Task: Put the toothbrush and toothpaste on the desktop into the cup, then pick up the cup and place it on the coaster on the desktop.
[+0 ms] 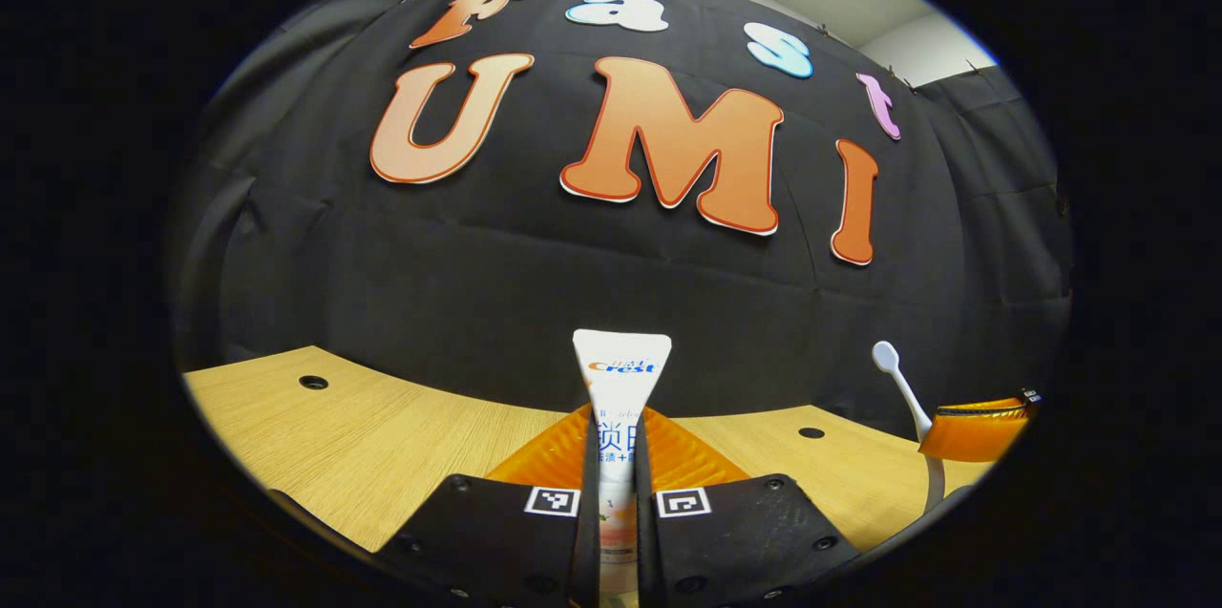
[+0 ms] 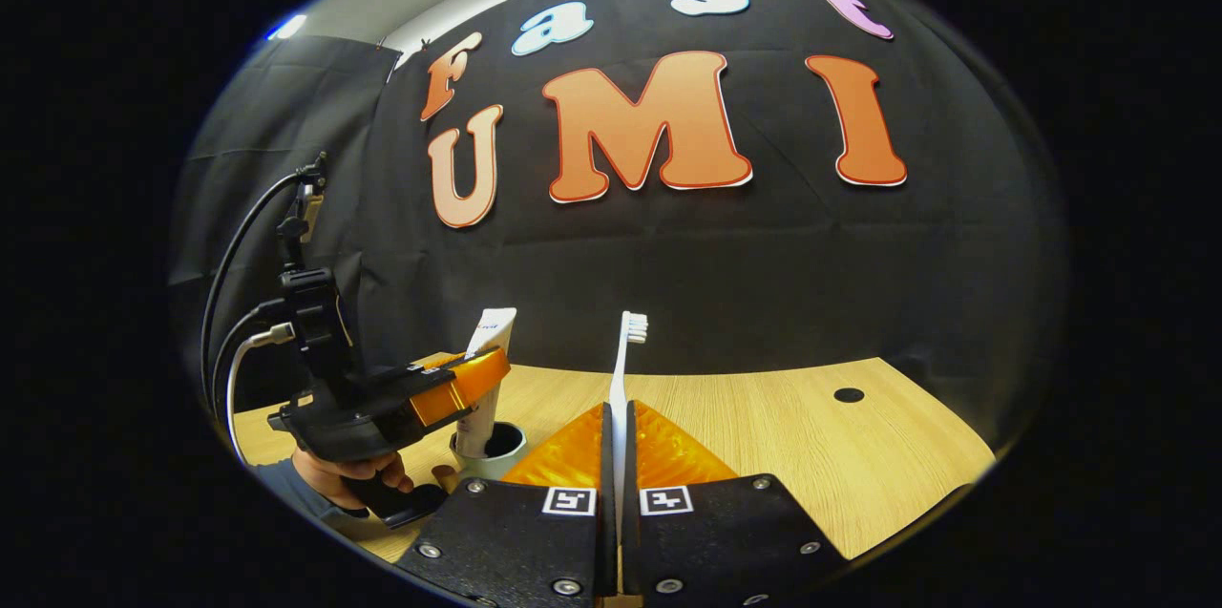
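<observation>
In the left gripper view my left gripper point(image 1: 619, 460) is shut on the white toothpaste tube point(image 1: 621, 379), which stands upright between its fingers. At the right edge of that view the right gripper point(image 1: 940, 431) holds the white toothbrush point(image 1: 897, 379). In the right gripper view my right gripper point(image 2: 618, 455) is shut on the toothbrush point(image 2: 627, 350), bristles up. To its left, the left gripper point(image 2: 492, 371) holds the toothpaste point(image 2: 485, 369) with its lower end in the mouth of the pale cup point(image 2: 501, 460) on the wooden desktop point(image 2: 811, 455).
A hand point(image 2: 358, 470) and a sleeve hold the left gripper, with cables rising behind it. The desktop point(image 1: 363, 436) has round cable holes point(image 1: 313, 382) point(image 1: 811, 432) point(image 2: 848, 394). The black cloth wall stands close behind the desk.
</observation>
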### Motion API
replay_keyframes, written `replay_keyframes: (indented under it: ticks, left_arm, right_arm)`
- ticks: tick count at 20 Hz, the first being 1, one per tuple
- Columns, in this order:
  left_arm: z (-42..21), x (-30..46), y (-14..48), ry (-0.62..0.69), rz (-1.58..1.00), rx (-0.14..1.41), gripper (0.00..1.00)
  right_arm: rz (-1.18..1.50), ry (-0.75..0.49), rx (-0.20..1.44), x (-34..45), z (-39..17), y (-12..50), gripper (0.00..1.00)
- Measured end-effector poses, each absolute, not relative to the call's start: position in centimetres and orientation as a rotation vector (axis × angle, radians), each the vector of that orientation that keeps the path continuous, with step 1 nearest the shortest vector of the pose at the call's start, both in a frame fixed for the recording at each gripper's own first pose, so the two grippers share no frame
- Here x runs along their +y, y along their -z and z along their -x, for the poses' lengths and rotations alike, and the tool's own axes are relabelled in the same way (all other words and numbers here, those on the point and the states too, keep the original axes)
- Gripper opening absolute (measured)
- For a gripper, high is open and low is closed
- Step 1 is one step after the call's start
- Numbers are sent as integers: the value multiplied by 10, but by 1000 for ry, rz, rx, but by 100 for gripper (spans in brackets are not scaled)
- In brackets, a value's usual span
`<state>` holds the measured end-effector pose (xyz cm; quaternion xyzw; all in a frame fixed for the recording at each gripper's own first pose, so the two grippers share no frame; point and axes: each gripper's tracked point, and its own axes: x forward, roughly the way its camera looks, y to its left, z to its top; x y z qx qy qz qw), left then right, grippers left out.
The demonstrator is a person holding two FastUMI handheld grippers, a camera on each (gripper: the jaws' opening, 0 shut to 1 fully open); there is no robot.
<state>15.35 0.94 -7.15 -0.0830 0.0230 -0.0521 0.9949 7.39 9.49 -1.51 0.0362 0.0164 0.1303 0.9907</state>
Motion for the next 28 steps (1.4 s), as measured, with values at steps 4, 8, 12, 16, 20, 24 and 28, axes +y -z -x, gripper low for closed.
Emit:
replay_keyframes:
  ticks: [4,8,12,16,20,24,28]
  left_arm:
    - [-153,6,89,119,162,109,23]
    - [-150,1,98,142,170,157,30]
    - [-134,6,114,144,197,218,40]
    - [-116,19,105,123,201,207,55]
    - [-95,37,89,97,183,167,84]
    - [-72,60,86,60,154,164,84]
    - [-51,83,85,29,149,141,84]
  right_arm:
    - [-82,-265,34,95,-74,15,2]
    - [-73,-264,39,95,-72,16,2]
    - [-76,-275,22,101,-69,10,2]
    - [-102,-299,10,111,-69,6,2]
    - [-101,-316,-36,123,-72,-5,2]
    - [-118,-355,-103,143,-79,-22,2]
    - [-142,-369,-180,162,-88,-34,2]
